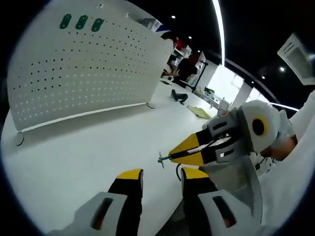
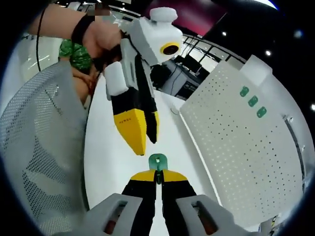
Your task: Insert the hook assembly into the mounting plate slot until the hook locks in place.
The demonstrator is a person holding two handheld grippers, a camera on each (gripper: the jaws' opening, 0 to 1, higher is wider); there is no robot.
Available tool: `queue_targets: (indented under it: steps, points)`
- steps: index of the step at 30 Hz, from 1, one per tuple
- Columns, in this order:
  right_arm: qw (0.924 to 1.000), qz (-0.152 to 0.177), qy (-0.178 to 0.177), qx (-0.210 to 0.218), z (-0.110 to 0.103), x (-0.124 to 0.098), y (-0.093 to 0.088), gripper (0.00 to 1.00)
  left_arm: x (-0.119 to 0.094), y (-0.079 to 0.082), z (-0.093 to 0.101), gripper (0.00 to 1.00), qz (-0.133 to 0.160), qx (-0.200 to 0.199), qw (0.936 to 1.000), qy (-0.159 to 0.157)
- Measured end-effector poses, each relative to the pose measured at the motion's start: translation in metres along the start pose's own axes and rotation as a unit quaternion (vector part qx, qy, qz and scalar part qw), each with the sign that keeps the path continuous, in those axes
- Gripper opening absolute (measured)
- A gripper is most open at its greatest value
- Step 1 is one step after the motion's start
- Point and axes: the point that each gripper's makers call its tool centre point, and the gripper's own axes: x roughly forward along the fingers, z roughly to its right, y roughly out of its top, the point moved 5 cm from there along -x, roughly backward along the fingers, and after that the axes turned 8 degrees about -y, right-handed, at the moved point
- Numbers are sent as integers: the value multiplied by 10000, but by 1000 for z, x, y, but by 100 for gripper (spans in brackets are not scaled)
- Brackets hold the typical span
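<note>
A white perforated mounting plate (image 1: 83, 73) stands upright on the white table (image 1: 74, 157), with three green hook tabs (image 1: 81, 22) near its top corner. In the right gripper view the same plate (image 2: 246, 152) is at the right, its green tabs (image 2: 252, 101) high on it. My right gripper (image 2: 157, 176) is shut on a hook assembly (image 2: 157, 162), whose green tab sticks out past the tips. In the left gripper view that gripper (image 1: 170, 157) comes in from the right with the hook's metal end (image 1: 161, 159) protruding. My left gripper (image 1: 161, 176) is open, holds nothing, and hovers just short of the hook. Held by a hand, it (image 2: 145, 145) hangs above the hook.
A grey mesh chair back (image 2: 34, 157) is close on the left and also shows as grey mesh (image 1: 236, 182). A green cloth-like item (image 1: 199, 112) lies on the far table. Desks and a person (image 1: 184, 66) are in the background.
</note>
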Motion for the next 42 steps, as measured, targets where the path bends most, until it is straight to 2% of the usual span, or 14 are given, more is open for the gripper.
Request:
queue_targets:
  steps: [2, 4, 6, 8, 12, 19, 22, 24, 27, 32, 40, 42]
  points:
    - [9999, -10, -70, 97, 5, 1, 1, 1, -1, -2, 1, 32, -6, 10, 10000, 9]
    - [9997, 12, -103, 239, 9, 2, 1, 1, -2, -6, 1, 34, -157, 82, 9998, 52]
    - [9993, 2, -171, 344, 13, 3, 1, 1, -4, -6, 2, 36, -128, 290, 9995, 89]
    - [9987, 6, -241, 441, 18, 3, 1, 1, -5, -6, 3, 38, -90, 301, 9995, 73]
    - [9936, 86, -500, 1006, 31, 1, 3, 1, -7, -5, 1, 36, 171, 325, 9992, 130]
    - [9871, 55, -778, 1398, 49, -1, 1, 1, -10, -6, 5, 36, 414, 322, 9986, 115]
    - [9866, -13, -839, 1398, 53, -1, -1, 1, -10, -6, 7, 38, 435, 282, 9987, 1]
    - [9848, 9, -885, 1491, 56, -1, -1, 1, -10, -3, 9, 38, 548, 393, 9977, -44]
    - [9799, 84, -1064, 1685, 69, -2, 2, 1, -10, 0, 10, 40, 591, 390, 9975, -33]
    - [9738, 187, -1211, 1917, 84, -2, 7, 1, -11, 7, 11, 44, 839, 497, 9952, -31]
    - [9714, 238, -1469, 1849, 104, 3, 18, 1, -18, 17, 3, 52, 1191, 741, 9898, 248]
    - [9670, 323, -1613, 1946, 111, 3, 22, 1, -19, 16, 1, 55, 1218, 715, 9895, 298]
